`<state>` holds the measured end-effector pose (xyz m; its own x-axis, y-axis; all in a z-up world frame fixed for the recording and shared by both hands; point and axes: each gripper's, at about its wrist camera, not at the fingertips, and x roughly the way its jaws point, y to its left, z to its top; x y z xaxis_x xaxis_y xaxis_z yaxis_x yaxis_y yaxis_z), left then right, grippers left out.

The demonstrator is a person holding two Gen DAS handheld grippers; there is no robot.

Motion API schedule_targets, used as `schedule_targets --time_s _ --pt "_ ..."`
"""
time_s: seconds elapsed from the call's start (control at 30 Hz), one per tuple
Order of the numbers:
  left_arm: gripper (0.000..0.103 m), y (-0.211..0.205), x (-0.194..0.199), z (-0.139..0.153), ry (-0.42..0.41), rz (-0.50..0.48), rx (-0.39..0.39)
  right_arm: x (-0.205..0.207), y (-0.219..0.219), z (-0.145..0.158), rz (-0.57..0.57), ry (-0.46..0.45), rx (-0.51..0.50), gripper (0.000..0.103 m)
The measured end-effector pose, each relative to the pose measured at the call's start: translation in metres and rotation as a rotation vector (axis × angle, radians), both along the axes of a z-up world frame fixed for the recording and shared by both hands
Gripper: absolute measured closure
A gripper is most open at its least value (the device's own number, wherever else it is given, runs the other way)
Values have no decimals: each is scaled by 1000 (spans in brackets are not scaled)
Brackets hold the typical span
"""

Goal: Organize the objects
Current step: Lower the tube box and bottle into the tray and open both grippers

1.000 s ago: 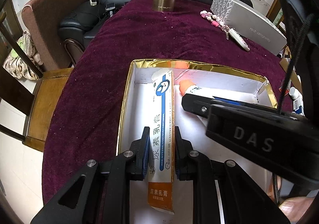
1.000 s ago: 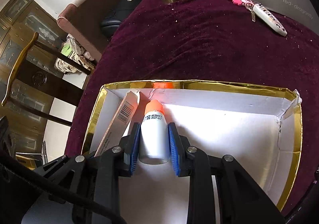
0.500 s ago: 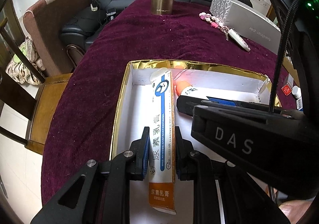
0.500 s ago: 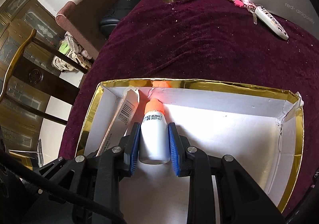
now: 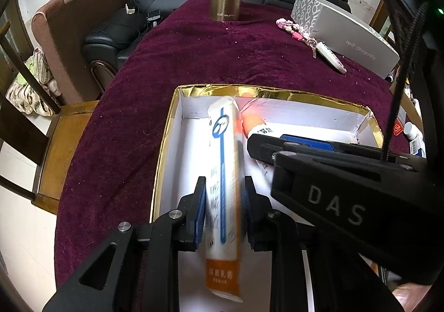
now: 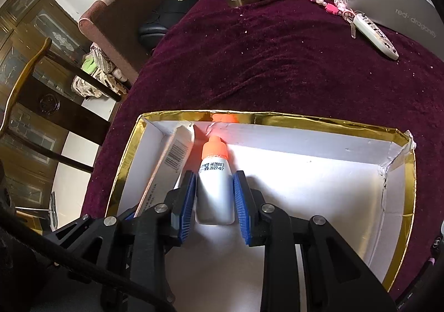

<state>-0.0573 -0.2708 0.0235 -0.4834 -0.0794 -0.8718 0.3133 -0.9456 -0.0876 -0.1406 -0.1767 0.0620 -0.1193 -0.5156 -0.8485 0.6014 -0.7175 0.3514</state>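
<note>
Release was the step: left gripper (image 5: 223,209) fingers were parting around the ointment carton (image 5: 224,173) in the gold-rimmed box (image 5: 166,134); right gripper (image 6: 212,198) clamped the orange-capped bottle (image 6: 213,181) beside it, best freed gently.

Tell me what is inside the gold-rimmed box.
Inside the gold-rimmed box: a long carton between the opening left gripper pads, and an orange-capped bottle in the right gripper. Grippers hide the near floor.

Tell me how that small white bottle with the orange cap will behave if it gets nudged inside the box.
The small white bottle lies on its side, round-bodied, so it will probably roll sideways. Its plastic looks smooth, so it may slide on the box floor. It seems light; the carton beside it might stop it.
</note>
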Motion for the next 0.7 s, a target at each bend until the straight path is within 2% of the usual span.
schedule_targets --time_s 0.1,0.17,0.27,0.7 --pt "79 -1 0 1 -2 7 13 2 3 4 1 2 -11 77" --pt "68 -1 2 3 5 12 24 3 5 6 1 6 -15 77" --pt "60 -1 4 6 21 19 30 6 8 10 3 9 -23 75" --pt "59 3 24 20 49 31 14 19 31 20 3 4 -62 75"
